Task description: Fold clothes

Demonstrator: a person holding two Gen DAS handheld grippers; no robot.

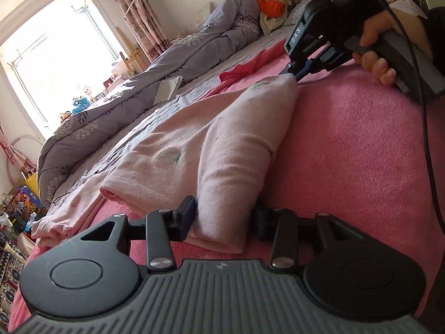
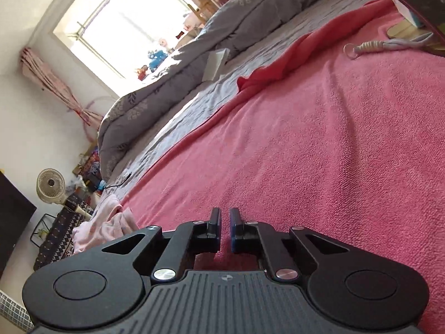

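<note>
A pale pink garment with small printed motifs lies folded lengthwise on a pink towelling blanket. My left gripper is shut on the thick near end of that fold, and cloth fills the space between its fingers. A hand holds my right gripper with its tips at the garment's far corner. I cannot tell whether they touch it. In the right wrist view, my right gripper has its jaws almost together, with only blanket showing in the slit. The garment bunches to its left.
A grey quilt lies rolled along the bed's window side, with a white sheet of paper beside it. A deeper pink cloth edges the blanket. A rope-handled item and a box lie far right. A fan stands on the floor.
</note>
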